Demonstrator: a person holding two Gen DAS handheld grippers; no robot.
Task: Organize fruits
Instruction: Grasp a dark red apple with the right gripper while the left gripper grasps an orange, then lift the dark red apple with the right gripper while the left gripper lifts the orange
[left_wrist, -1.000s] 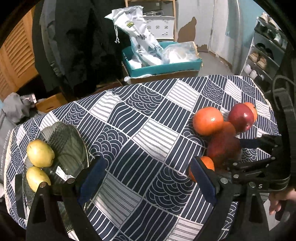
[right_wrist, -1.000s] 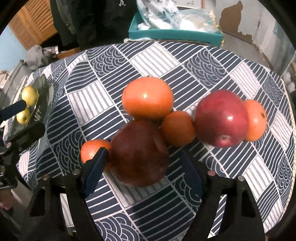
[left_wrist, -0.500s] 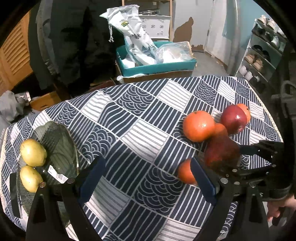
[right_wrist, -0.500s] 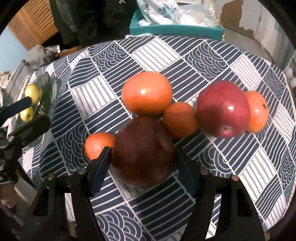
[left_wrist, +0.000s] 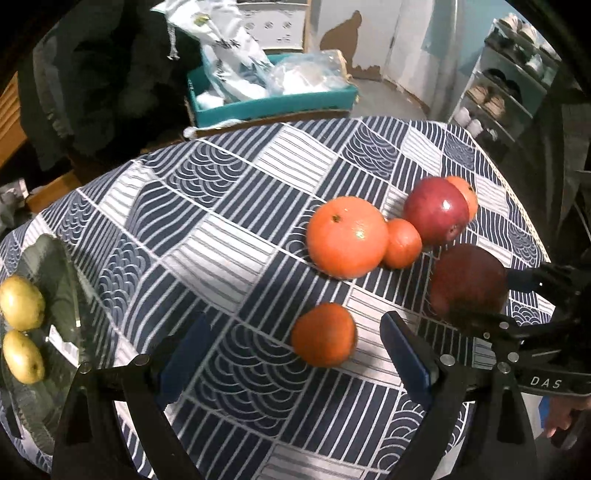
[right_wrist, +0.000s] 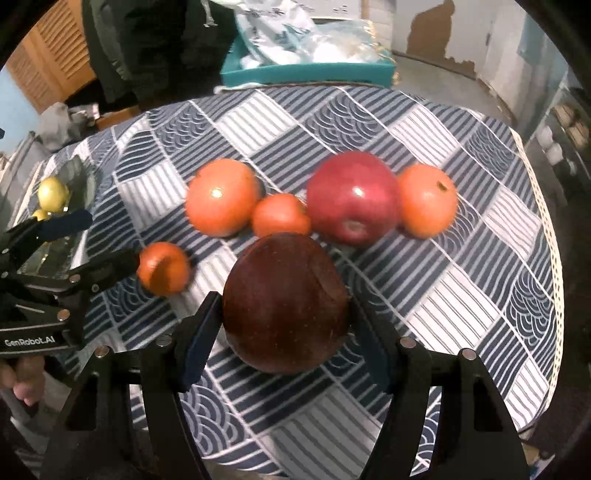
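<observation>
**Dark apple gripped, small orange lined up**

Left wrist view: the left tool (left_wrist: 295, 354) stands wide, its blue pads either side of a small orange (left_wrist: 324, 334) on the bench (left_wrist: 229, 206) without touching it, probably set for the next pick. Two yellow-green fruits (left_wrist: 22, 302) already lie in the glass dish (left_wrist: 62, 266) at the far left, seemingly the sorting spot.

Right wrist view: the right tool (right_wrist: 286, 325) is clamped on the dark red apple (right_wrist: 286, 306), both pads pressing its sides. Behind it a big orange (right_wrist: 221, 195), a red apple (right_wrist: 352, 195) and two more oranges wait clustered together.
</observation>
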